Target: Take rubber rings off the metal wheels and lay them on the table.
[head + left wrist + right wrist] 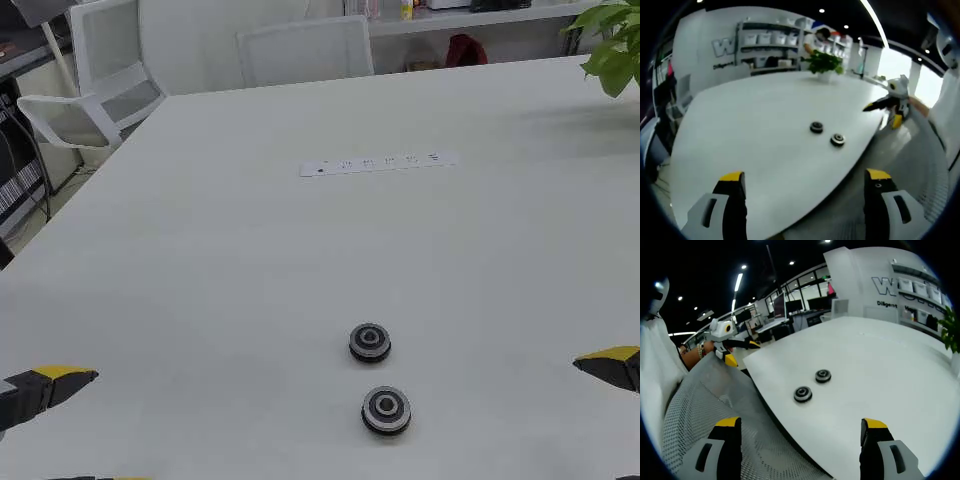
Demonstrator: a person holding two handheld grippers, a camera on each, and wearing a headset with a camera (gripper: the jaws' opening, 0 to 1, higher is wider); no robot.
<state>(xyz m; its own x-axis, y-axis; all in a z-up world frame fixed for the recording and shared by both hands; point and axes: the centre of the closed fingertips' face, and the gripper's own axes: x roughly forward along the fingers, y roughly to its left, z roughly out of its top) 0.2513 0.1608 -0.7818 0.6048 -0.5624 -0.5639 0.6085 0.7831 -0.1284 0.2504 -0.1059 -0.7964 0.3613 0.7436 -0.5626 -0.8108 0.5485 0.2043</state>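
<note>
Head view: far wheel [370, 342], near wheel [386, 410] flat on table [250, 260] by near edge, rings [353, 344] on. Left gripper [805, 175], right gripper [801, 422] spread, empty, well apart from wheels. Risk: one-sided tug skidding wheel off edge.

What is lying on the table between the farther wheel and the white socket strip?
Nothing. In the head view the table is bare all the way from the farther wheel to the white socket strip.

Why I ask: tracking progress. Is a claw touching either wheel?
No: far wheel and near wheel lie clear of left claw and right claw.
</note>
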